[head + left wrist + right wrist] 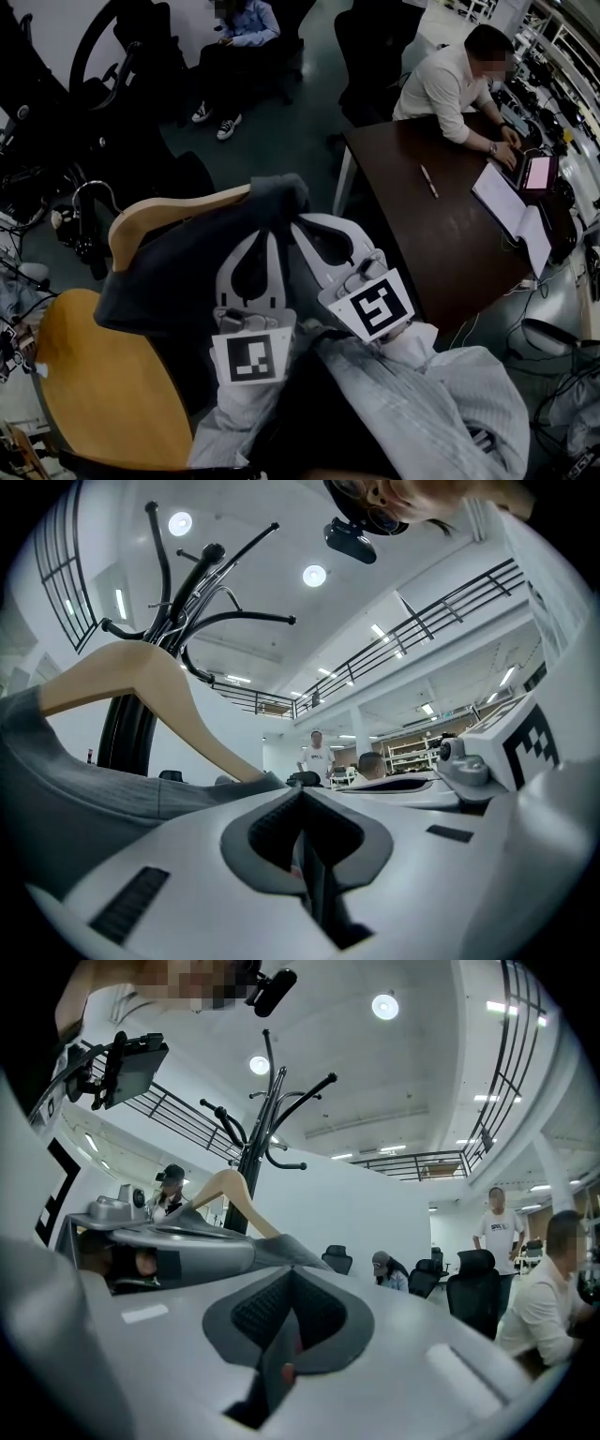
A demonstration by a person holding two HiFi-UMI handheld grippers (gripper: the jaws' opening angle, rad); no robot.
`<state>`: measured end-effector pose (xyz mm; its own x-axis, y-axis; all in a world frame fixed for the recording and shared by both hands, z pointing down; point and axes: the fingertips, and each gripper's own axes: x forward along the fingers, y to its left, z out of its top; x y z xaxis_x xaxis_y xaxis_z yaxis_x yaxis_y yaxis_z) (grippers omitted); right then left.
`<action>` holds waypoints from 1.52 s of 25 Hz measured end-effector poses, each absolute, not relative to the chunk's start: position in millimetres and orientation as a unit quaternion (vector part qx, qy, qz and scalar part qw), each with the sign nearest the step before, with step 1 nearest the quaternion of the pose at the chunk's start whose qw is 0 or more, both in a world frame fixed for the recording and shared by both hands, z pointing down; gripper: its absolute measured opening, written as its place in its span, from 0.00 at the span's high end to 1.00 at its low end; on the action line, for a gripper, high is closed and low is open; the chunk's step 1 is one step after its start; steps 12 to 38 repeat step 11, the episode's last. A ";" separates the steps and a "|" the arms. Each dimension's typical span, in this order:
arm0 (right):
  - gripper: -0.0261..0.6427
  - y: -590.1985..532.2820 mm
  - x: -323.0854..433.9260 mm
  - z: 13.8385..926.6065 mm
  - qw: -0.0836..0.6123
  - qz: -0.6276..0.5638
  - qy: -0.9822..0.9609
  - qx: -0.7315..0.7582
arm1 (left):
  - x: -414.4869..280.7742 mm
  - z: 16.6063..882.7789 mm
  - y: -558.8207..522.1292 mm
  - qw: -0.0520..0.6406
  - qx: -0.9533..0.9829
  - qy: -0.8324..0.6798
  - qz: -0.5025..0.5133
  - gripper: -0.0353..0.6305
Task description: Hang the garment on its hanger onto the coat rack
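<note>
A dark grey garment (178, 281) hangs over a pale wooden hanger (164, 214), whose metal hook (94, 192) points left. Its upper edge is bunched at the tips of both grippers. My left gripper (272, 217) and right gripper (300, 223) stand side by side, each shut on that fabric (279, 192). In the left gripper view the closed left gripper (300, 794) meets the garment (103, 775), with the hanger (159, 682) and the black coat rack (173, 602) above. In the right gripper view the shut right gripper (291, 1269) touches the garment (281, 1246), below the coat rack (267, 1115).
An orange-brown chair (94, 384) stands under the garment at lower left. A dark brown table (441, 234) is to the right, with a person (450, 84) seated at a laptop (539, 173). Another person (234, 47) sits at the back among black office chairs.
</note>
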<state>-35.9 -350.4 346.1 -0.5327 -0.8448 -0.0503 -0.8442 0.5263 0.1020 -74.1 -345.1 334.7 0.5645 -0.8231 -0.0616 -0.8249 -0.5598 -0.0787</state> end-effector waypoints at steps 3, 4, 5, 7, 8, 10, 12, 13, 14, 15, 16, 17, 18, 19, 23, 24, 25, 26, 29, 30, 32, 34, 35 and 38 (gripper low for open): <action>0.96 -352.0 -36.0 346.2 0.004 -0.054 -0.873 0.484 | -73.5 331.1 -346.8 0.050 -0.883 0.467 0.010 0.94; 0.96 -352.5 -35.7 345.5 0.002 -0.053 -0.873 0.485 | -73.5 329.7 -347.4 0.051 -0.883 0.467 0.011 0.94; 0.96 -352.7 -35.5 344.6 -0.001 -0.053 -0.873 0.485 | -73.5 328.7 -347.7 0.052 -0.883 0.467 0.012 0.94; 0.96 -351.8 -36.6 343.6 -0.005 -0.053 -0.875 0.482 | -73.9 328.1 -347.3 0.053 -0.882 0.468 0.012 0.94; 0.96 -351.4 -38.0 343.7 -0.005 -0.054 -0.876 0.479 | -74.3 328.3 -347.1 0.053 -0.882 0.468 0.012 0.94; 0.96 -350.7 -41.4 343.8 -0.005 -0.057 -0.878 0.475 | -74.8 328.9 -346.6 0.054 -0.881 0.469 0.012 0.94; 0.96 -350.4 -43.0 343.8 -0.005 -0.059 -0.879 0.473 | -75.0 329.2 -346.4 0.055 -0.881 0.470 0.012 0.94; 0.96 -350.4 -43.0 343.8 -0.005 -0.059 -0.879 0.473 | -75.0 329.2 -346.4 0.055 -0.881 0.470 0.012 0.94; 0.96 -350.4 -43.0 343.8 -0.005 -0.059 -0.879 0.473 | -75.0 329.2 -346.4 0.055 -0.881 0.470 0.012 0.94; 0.96 -350.4 -43.0 343.8 -0.005 -0.059 -0.879 0.473 | -75.0 329.2 -346.4 0.055 -0.881 0.470 0.012 0.94; 0.96 -350.4 -43.0 343.8 -0.005 -0.059 -0.879 0.473 | -75.0 329.2 -346.4 0.055 -0.881 0.470 0.012 0.94; 0.96 -350.4 -43.0 343.8 -0.005 -0.059 -0.879 0.473 | -75.0 329.2 -346.4 0.055 -0.881 0.470 0.012 0.94; 0.96 -350.4 -43.0 343.8 -0.005 -0.059 -0.879 0.473 | -75.0 329.2 -346.4 0.055 -0.881 0.470 0.012 0.94; 0.96 -350.4 -43.0 343.8 -0.005 -0.059 -0.879 0.473 | -75.0 329.2 -346.4 0.055 -0.881 0.470 0.012 0.94; 0.96 -350.4 -43.0 343.8 -0.005 -0.059 -0.879 0.473 | -75.0 329.2 -346.4 0.055 -0.881 0.470 0.012 0.94; 0.96 -350.4 -43.0 343.8 -0.005 -0.059 -0.879 0.473 | -75.0 329.2 -346.4 0.055 -0.881 0.470 0.012 0.94; 0.96 -350.4 -43.0 343.8 -0.005 -0.059 -0.879 0.473 | -75.0 329.2 -346.4 0.055 -0.881 0.470 0.012 0.94; 0.96 -350.4 -43.0 343.8 -0.005 -0.059 -0.879 0.473 | -75.0 329.2 -346.4 0.055 -0.881 0.470 0.012 0.94; 0.96 -350.4 -43.0 343.8 -0.005 -0.059 -0.879 0.473 | -75.0 329.2 -346.4 0.055 -0.881 0.470 0.012 0.94; 0.96 -350.4 -43.0 343.8 -0.005 -0.059 -0.879 0.473 | -75.0 329.2 -346.4 0.055 -0.881 0.470 0.012 0.94; 0.96 -350.4 -43.0 343.8 -0.005 -0.059 -0.879 0.473 | -75.0 329.2 -346.4 0.055 -0.881 0.470 0.012 0.94; 0.96 -350.4 -43.0 343.8 -0.005 -0.059 -0.879 0.473 | -75.0 329.2 -346.4 0.055 -0.881 0.470 0.012 0.94; 0.96 -350.4 -43.0 343.8 -0.005 -0.059 -0.879 0.473 | -75.0 329.2 -346.4 0.055 -0.881 0.470 0.012 0.94; 0.96 -350.4 -43.0 343.8 -0.005 -0.059 -0.879 0.473 | -75.0 329.2 -346.4 0.055 -0.881 0.470 0.012 0.94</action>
